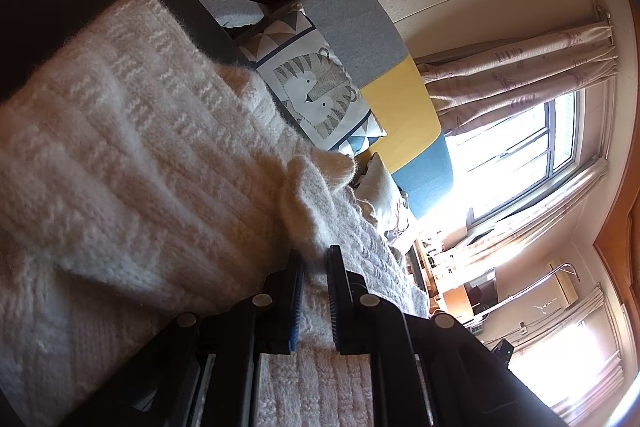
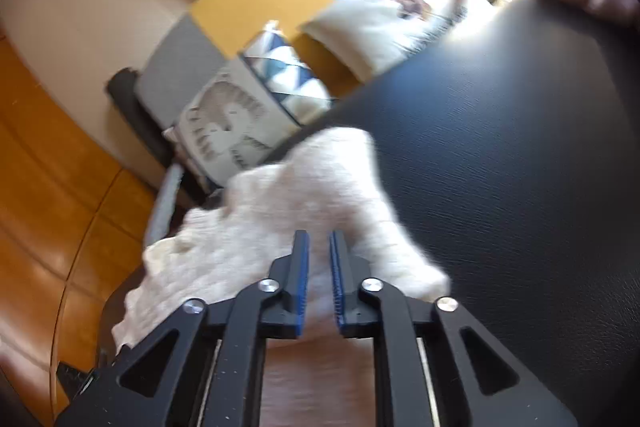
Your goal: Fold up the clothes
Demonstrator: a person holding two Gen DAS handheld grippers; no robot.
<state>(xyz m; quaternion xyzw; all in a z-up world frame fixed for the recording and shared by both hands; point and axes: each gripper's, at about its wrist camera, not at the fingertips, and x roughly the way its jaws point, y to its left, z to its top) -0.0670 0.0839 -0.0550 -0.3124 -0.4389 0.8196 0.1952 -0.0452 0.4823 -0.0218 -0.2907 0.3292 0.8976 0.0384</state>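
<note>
On the dark surface (image 2: 520, 147), a white sweater (image 2: 312, 195) lies

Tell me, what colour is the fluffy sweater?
Creamy white; the sweater shows best in the left wrist view.

Each tool (image 1: 314, 267) (image 2: 319, 247) is black, with blue ribbed finger pads (image 2: 302, 267) and silver round-headed screws (image 2: 371, 283).

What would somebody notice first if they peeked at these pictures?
A big fluffy white sweater fills the left wrist view, lying on a dark surface. Beyond it, a tiger cushion leans against a grey, yellow and blue backrest. A very bright window glows at the right.
</note>
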